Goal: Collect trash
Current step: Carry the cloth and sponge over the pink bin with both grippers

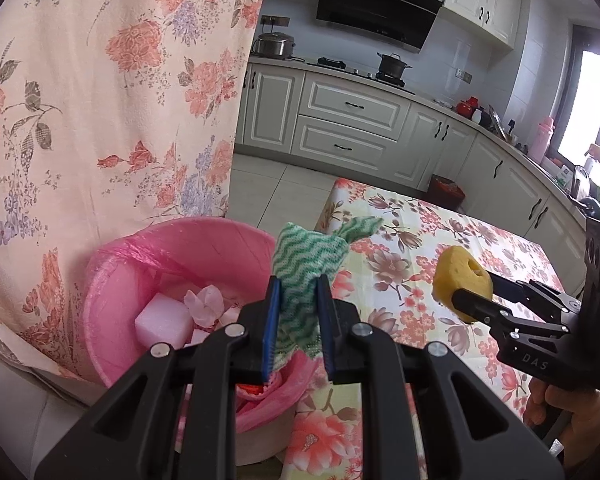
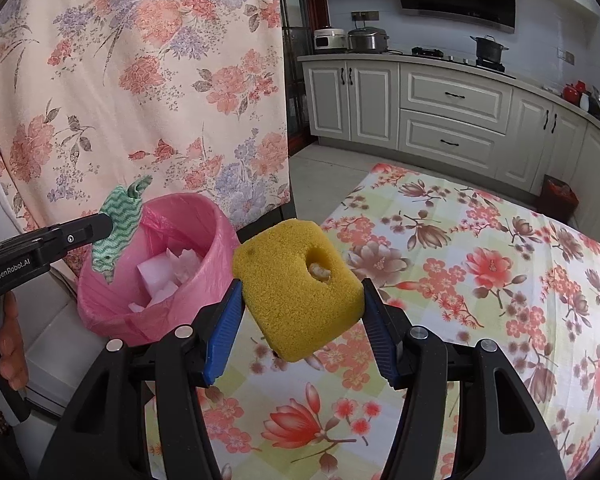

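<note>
Green-and-white wavy cloth [image 1: 304, 264] pinched upright between the blue-padded fingers [image 1: 274, 320] of the left gripper [image 1: 298, 324], closed tight on its lower part, upper end sticking up past the fingertips. Held in the air at the near rim of the pink bin [image 1: 112, 280], over the edge where bin meets bench [image 1: 440, 240]. From the right wrist view, same cloth [image 2: 118, 224] hanging at the bin's left rim, its lower tip dipping just inside.

Yellow sponge [image 2: 296, 284] clamped by its two sides in the right gripper [image 2: 300, 312], fingers [image 2: 224, 320] spread about a sponge-width and pressing both flanks. Round hole in the sponge's upper face with a pale scrap lodged in it. Lifted clear above the bench, just beside the bin [image 2: 220, 232] on its right. From the left wrist view, sponge [image 1: 456, 276] and right gripper [image 1: 476, 300] well to the right of the cloth, apart from it, with a hand [image 1: 572, 416] on the handle below.

Bin lined with a pink plastic bag [image 1: 148, 252], already containing white foam blocks [image 1: 162, 320] and crumpled pale tissue [image 1: 204, 300]. Standing at the bench's left end, against a hanging floral fabric [image 1: 100, 100].

Bench covered by a floral tablecloth. Beyond, white kitchen cabinets [image 1: 348, 120], a black range hood [image 1: 376, 4], a pot [image 1: 392, 64] on the stove and a rice cooker [image 1: 274, 44] on the far counter.
</note>
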The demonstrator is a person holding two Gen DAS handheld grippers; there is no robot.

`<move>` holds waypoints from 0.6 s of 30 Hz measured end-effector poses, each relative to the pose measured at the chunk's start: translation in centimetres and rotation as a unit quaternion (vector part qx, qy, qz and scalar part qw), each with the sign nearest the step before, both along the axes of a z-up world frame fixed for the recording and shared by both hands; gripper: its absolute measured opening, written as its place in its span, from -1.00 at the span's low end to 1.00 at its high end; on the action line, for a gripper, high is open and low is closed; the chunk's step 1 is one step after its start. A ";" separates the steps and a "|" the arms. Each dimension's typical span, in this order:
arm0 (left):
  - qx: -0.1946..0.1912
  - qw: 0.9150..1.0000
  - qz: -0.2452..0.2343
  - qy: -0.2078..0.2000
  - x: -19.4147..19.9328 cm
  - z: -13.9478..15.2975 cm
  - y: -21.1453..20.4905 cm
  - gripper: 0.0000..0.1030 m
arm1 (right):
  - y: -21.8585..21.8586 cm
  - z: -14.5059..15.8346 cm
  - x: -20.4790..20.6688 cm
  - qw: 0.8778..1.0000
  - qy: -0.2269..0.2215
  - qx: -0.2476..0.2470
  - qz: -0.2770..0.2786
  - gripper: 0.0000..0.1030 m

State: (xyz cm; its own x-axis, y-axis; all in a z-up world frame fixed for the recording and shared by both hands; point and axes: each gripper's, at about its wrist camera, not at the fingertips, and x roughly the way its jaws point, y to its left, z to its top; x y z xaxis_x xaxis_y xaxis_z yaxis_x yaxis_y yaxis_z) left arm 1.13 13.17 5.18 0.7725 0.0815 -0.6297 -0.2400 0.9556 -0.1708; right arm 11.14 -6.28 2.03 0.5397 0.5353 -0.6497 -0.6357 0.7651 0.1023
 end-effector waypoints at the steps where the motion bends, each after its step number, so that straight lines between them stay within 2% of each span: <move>1: 0.000 1.000 0.002 0.000 -0.1 0.0 0.3 -0.65 | 0.3 0.1 0.0 1.000 0.000 0.000 0.002 0.08; 18: -0.006 0.999 0.046 -0.007 -1.9 -0.2 5.9 -0.65 | 7.9 0.4 -1.4 0.998 0.004 -0.009 0.055 0.08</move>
